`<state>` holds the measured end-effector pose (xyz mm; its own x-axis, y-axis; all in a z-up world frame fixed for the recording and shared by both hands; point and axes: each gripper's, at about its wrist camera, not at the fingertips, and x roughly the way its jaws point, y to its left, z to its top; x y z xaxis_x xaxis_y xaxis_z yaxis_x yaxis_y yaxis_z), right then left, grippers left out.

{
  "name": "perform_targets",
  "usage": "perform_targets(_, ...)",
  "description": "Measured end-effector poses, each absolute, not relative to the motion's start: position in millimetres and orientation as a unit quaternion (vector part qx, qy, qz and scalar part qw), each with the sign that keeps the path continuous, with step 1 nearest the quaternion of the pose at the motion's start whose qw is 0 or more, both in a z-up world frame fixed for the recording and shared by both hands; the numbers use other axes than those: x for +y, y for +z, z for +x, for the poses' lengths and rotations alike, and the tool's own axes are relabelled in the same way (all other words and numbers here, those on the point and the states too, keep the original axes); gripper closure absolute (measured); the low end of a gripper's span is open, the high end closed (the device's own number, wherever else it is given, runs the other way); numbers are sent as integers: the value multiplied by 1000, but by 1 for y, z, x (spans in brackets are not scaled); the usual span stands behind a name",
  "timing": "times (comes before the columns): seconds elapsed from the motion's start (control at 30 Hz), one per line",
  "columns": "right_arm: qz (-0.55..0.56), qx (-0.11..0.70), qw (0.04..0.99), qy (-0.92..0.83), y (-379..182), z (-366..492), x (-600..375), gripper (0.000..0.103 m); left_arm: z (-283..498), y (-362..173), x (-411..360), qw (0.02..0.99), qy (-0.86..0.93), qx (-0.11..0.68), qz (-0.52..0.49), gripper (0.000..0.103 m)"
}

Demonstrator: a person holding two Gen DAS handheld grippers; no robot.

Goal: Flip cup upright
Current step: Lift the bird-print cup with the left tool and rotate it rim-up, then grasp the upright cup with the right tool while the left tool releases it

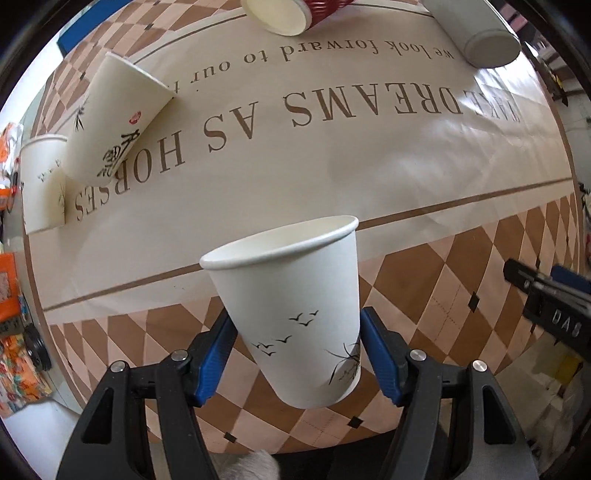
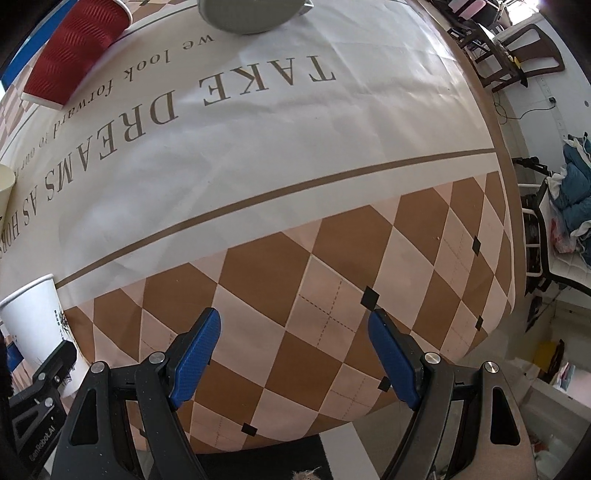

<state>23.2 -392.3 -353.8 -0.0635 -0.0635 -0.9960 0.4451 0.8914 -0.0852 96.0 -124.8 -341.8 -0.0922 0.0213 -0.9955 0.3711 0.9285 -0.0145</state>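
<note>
My left gripper (image 1: 299, 328) is shut on a white paper cup with bird prints (image 1: 295, 314). The cup stands mouth up, slightly tilted, over the checkered edge of the tablecloth; I cannot tell if its base touches the cloth. The blue pads (image 1: 218, 354) press its two sides. The same cup shows at the left edge of the right wrist view (image 2: 37, 325). My right gripper (image 2: 295, 332) is open and empty above the checkered border near the table's front edge. It shows at the right edge of the left wrist view (image 1: 546, 302).
A white cup with ink art (image 1: 110, 122) lies on its side at the left, next to an upright white cup (image 1: 42, 181). A red ribbed cup (image 2: 74, 48) lies at the back, a grey cup (image 1: 484, 33) at the back right. Chairs (image 2: 517, 55) stand beyond the table's right edge.
</note>
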Motion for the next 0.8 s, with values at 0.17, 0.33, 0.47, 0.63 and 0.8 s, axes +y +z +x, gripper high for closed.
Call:
perform_targets(0.17,136,703,672,-192,-353,12,-383,19,97,-342,-129,667,-139,724,109,17)
perform_targets(0.33,135,702,672,-194,-355,9,-376,19,97,-335,-125,676,-135,718,97,17)
perform_targets(0.47,138,702,672,-194,-354,10,-376,19,95,-321,-114,688,-126,709,85,17)
perform_targets(0.63,147,699,675,-188,-350,2,-370,19,89,-287,-89,718,-106,685,54,17)
perform_targets(0.8,171,691,687,-150,-327,-2,-356,19,87,-255,-45,765,-53,641,36,16)
